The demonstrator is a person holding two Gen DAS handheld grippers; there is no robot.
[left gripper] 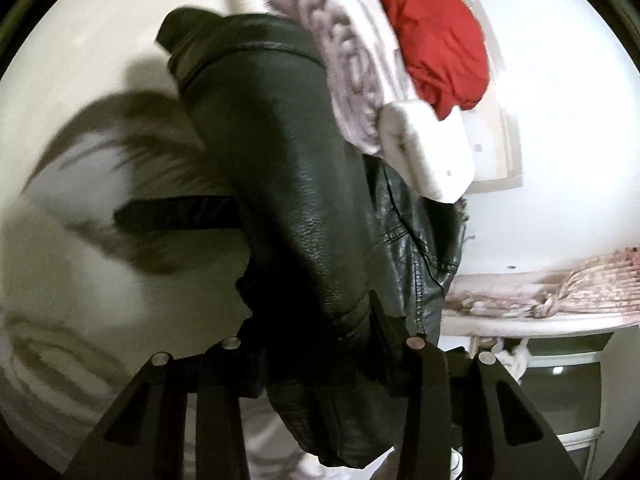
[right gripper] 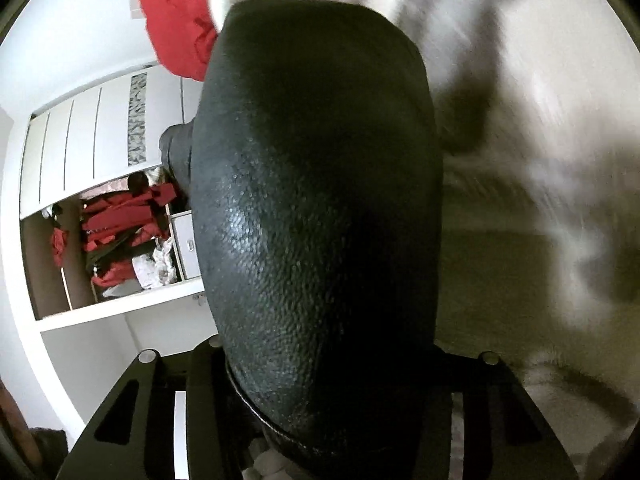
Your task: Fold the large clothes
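Observation:
A black leather jacket (left gripper: pixel 296 184) hangs bunched over a pale bed sheet (left gripper: pixel 72 248). In the left wrist view my left gripper (left gripper: pixel 316 320) is shut on a thick fold of it, and a stitched panel trails to the right of the fingers. My right gripper (right gripper: pixel 324 360) is shut on another part of the jacket (right gripper: pixel 316 200), whose grained leather bulges up and fills the middle of the right wrist view. The leather hides the fingertips of both grippers.
A pile lies beyond the jacket: a red garment (left gripper: pixel 432 36), a pink knitted piece (left gripper: pixel 344 64) and a white fleecy roll (left gripper: pixel 428 148). A patterned blanket (left gripper: pixel 560 292) lies at the right. An open wardrobe (right gripper: pixel 120 232) with red clothes stands by the white wall.

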